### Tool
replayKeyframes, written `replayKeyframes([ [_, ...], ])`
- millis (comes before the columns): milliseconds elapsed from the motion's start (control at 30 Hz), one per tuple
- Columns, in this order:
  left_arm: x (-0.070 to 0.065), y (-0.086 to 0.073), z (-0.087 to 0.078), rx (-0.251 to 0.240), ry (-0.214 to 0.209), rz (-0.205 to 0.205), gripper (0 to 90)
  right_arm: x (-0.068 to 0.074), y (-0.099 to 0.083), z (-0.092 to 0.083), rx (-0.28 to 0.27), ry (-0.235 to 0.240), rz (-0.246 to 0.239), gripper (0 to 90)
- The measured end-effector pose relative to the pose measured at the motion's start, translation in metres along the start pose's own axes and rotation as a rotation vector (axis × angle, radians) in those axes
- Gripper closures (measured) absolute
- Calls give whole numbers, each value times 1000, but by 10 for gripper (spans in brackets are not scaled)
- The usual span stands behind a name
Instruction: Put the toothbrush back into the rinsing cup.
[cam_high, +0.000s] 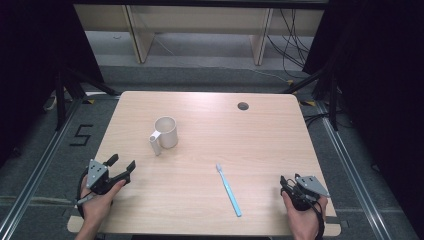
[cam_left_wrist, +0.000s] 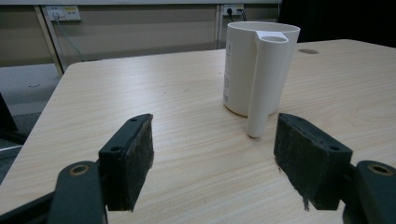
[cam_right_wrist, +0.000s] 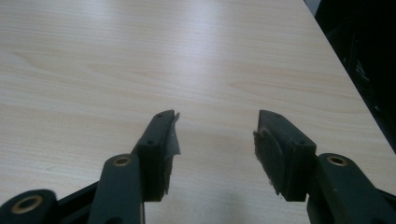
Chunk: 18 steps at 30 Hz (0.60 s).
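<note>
A cream mug with a long hollow handle stands upright left of the table's middle. In the left gripper view the mug rises ahead, handle toward me. A light-blue toothbrush lies flat near the front, bristles pointing away. My left gripper rests at the front-left corner, pointing at the mug, jaws open and empty. My right gripper sits at the front-right corner, right of the toothbrush. Its jaws stand open over bare wood.
The light wooden table has a round cable hole at the back right. Dark curtains flank both sides, and wooden furniture legs and cables lie on the floor beyond the far edge.
</note>
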<state>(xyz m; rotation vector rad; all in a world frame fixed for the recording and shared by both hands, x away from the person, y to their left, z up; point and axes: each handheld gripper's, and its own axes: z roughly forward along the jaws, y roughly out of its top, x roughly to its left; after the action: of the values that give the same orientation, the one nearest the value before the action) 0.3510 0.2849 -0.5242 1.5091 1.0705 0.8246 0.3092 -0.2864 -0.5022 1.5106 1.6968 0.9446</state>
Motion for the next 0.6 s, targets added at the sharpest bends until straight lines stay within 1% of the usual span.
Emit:
replayKeyframes([
  [33,0,0,0,2,-1,1,278,-2,1,0,-8,1,-33,499],
  [67,0,0,2,-13,0,0,278,2,2,-2,22,10,9,507],
  [100,0,0,2,-13,0,0,278,2,2,-2,22,10,9,507],
  [133,0,0,2,-10,-5,-2,277,1,4,-2,19,23,-18,528],
  [167,0,0,2,-9,-4,-3,277,3,5,-3,38,31,1,537],
  [233,0,0,2,-10,-4,-9,276,7,7,-5,63,39,11,551],
  [267,0,0,2,-10,-4,-9,275,7,9,-6,65,50,2,559],
  [300,0,0,0,6,4,-12,274,11,10,-7,94,52,17,565],
  [333,0,0,0,3,4,-14,274,11,10,-7,94,52,17,565],
  [367,-1,0,-1,0,2,-13,272,15,12,-9,117,77,6,577],
  [400,-1,0,-1,4,1,-10,273,17,13,-9,115,78,-11,580],
  [433,-1,0,0,6,0,-8,273,17,14,-9,115,100,-48,583],
  [467,-1,0,1,-9,-7,-4,273,20,15,-11,133,103,-41,586],
  [500,-1,0,1,-9,-7,-4,273,20,15,-11,133,103,-41,586],
  [533,-2,0,-1,8,-7,0,272,25,17,-10,160,113,-72,587],
  [600,-3,0,-1,0,-16,1,272,28,19,-12,174,120,-67,589],
])
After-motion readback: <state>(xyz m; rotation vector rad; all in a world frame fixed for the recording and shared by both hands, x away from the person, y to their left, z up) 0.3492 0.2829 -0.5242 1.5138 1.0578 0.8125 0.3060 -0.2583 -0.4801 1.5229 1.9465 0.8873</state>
